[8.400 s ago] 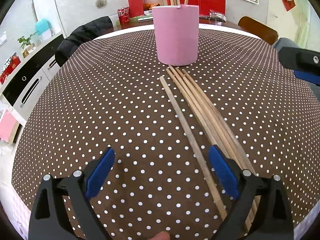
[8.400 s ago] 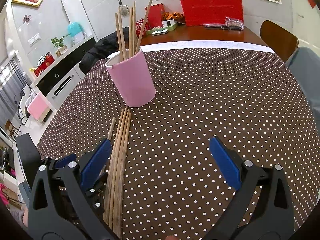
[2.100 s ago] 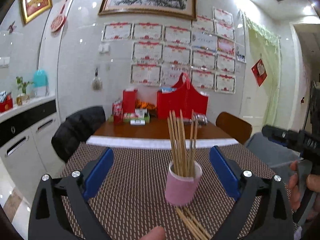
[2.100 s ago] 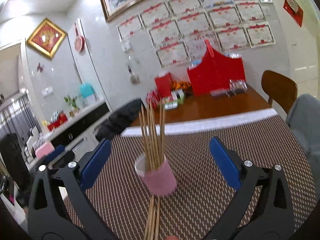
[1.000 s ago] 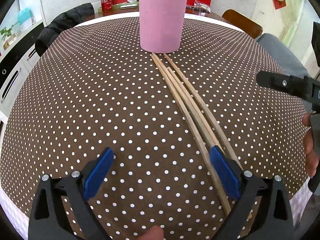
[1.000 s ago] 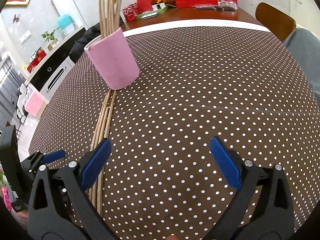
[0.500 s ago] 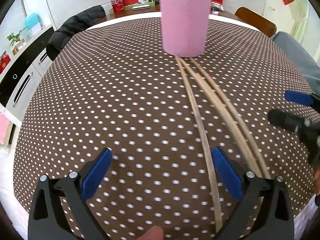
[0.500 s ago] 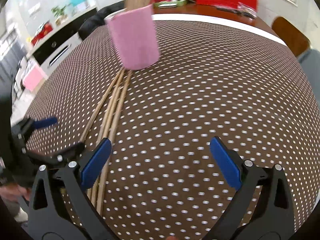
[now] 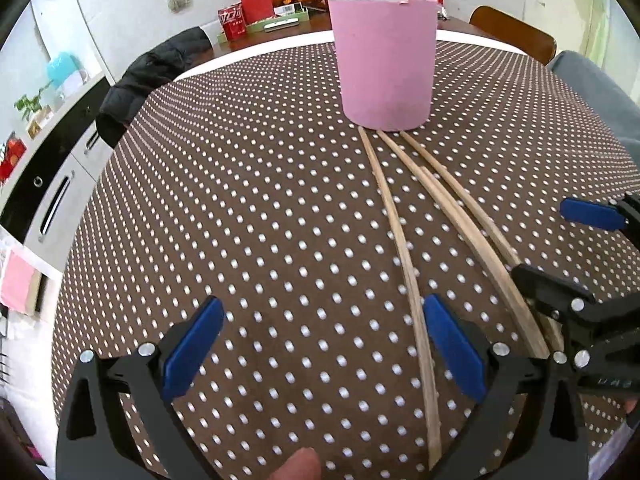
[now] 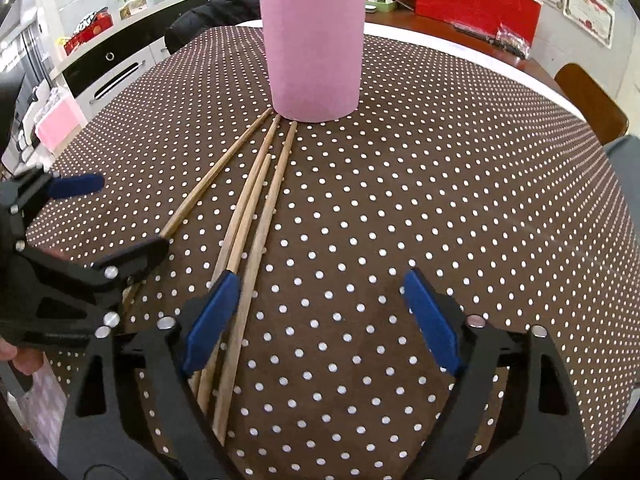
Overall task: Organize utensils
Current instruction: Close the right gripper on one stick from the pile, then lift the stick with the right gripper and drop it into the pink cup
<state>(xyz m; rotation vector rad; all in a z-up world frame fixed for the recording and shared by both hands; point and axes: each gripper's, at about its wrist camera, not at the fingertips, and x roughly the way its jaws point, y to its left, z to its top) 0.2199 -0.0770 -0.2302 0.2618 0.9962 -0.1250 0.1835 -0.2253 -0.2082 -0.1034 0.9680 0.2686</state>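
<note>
A pink cup [image 9: 386, 60] holding several wooden chopsticks stands on the brown polka-dot tablecloth [image 9: 240, 200]; it also shows in the right wrist view [image 10: 316, 44]. Several loose chopsticks [image 9: 404, 248] lie fanned out from the cup's base toward the near edge, also seen in the right wrist view [image 10: 256, 208]. My left gripper [image 9: 320, 348] is open and empty, low over the cloth, with the leftmost chopstick passing by its right finger. My right gripper [image 10: 320, 316] is open and empty, its left finger over the chopsticks' near ends.
A black jacket [image 9: 152, 72] hangs over a chair at the far left. A wooden chair [image 9: 516, 36] stands at the far right. A second table behind holds a red can [image 9: 232, 22] and red boxes. White cabinets [image 9: 48, 184] run along the left.
Both grippers have dropped lower and closer to the cloth and to each other. The right gripper has shifted left over the chopsticks' near ends.
</note>
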